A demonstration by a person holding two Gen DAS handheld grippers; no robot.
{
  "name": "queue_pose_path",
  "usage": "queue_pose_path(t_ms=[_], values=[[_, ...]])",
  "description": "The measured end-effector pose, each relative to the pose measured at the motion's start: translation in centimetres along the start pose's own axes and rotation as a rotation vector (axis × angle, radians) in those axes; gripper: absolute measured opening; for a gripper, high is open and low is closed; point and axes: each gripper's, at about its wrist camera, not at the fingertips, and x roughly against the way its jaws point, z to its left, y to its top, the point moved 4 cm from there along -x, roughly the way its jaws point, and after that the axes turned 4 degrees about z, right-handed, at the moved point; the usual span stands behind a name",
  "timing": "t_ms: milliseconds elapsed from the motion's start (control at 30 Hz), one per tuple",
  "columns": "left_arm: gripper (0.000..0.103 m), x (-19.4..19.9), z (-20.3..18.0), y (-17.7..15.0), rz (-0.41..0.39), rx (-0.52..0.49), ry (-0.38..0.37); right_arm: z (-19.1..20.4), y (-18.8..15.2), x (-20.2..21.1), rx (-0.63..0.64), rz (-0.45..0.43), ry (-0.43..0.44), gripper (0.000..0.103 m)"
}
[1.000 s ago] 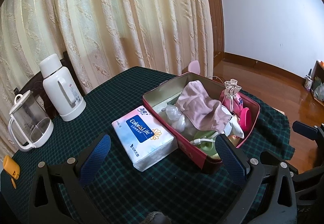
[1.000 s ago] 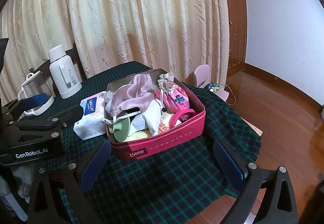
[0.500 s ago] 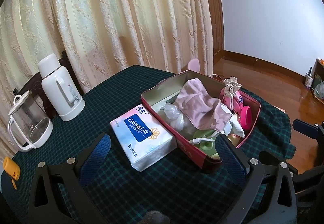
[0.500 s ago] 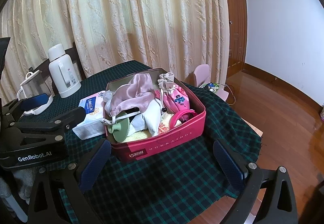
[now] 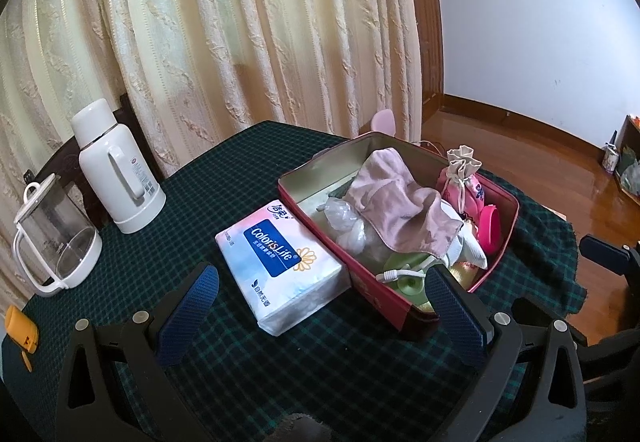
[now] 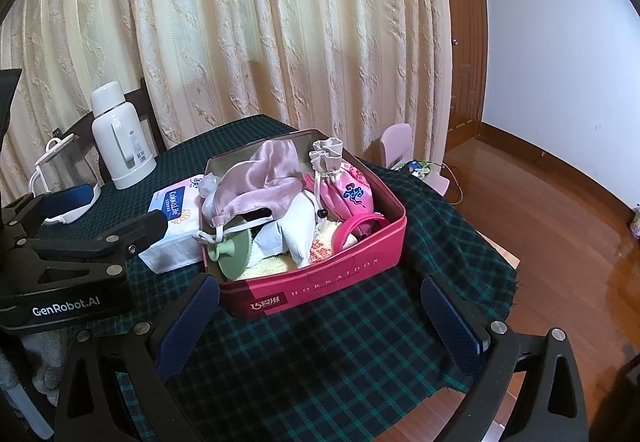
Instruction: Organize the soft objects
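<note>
A red tin box (image 6: 332,288) (image 5: 376,292) sits on the plaid table, packed with soft items: a mauve satin cloth (image 6: 260,182) (image 5: 396,202), a pink drawstring pouch (image 6: 354,192) (image 5: 466,178), a white cloth (image 6: 298,226), a green silicone piece (image 6: 234,252) and a pink ring (image 6: 358,224). A tissue pack (image 5: 280,264) (image 6: 172,226) lies against the box's left side. My left gripper (image 5: 320,302) hovers open in front of the pack and box corner. My right gripper (image 6: 320,308) is open before the box's front wall, holding nothing.
A white thermos (image 5: 116,170) (image 6: 118,136) and a glass kettle (image 5: 52,238) (image 6: 60,166) stand at the table's left. An orange object (image 5: 20,330) lies at the left edge. Curtains hang behind; a pink chair (image 6: 400,146) and wooden floor (image 6: 560,222) lie to the right.
Both grippers have drifted slightly; the view of the box and tissue pack shifted a little. Nothing was grasped or moved.
</note>
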Motion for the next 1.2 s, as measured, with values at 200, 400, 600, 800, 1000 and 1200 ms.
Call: queue_pose_path(t_ms=[200,400,600,800,1000,1200], values=[[0.103,-0.29,-0.11,0.01,0.004,-0.007,0.0,-0.01,0.0,-0.03,0.0,0.0,-0.001,0.103],[0.103,-0.39,-0.2,-0.06,0.006,-0.01,-0.006,-0.03,0.02,-0.06,0.001,0.001,-0.001,0.103],[0.103,-0.45,-0.25,-0.12,0.008,-0.012,-0.005,-0.09,-0.04,-0.18,0.0,0.003,0.0,0.103],[0.103,-0.54,-0.36,-0.12,0.008,-0.017,-0.003,-0.1,-0.02,-0.19,0.0,0.003,-0.001,0.103],[0.103,-0.59,-0.41,-0.16,0.002,-0.026,0.001,-0.09,-0.03,-0.19,0.0,0.004,-0.001,0.103],[0.103,-0.27,0.06,-0.37,-0.013,-0.028,0.026,0.02,-0.47,-0.53,0.001,0.01,0.0,0.103]])
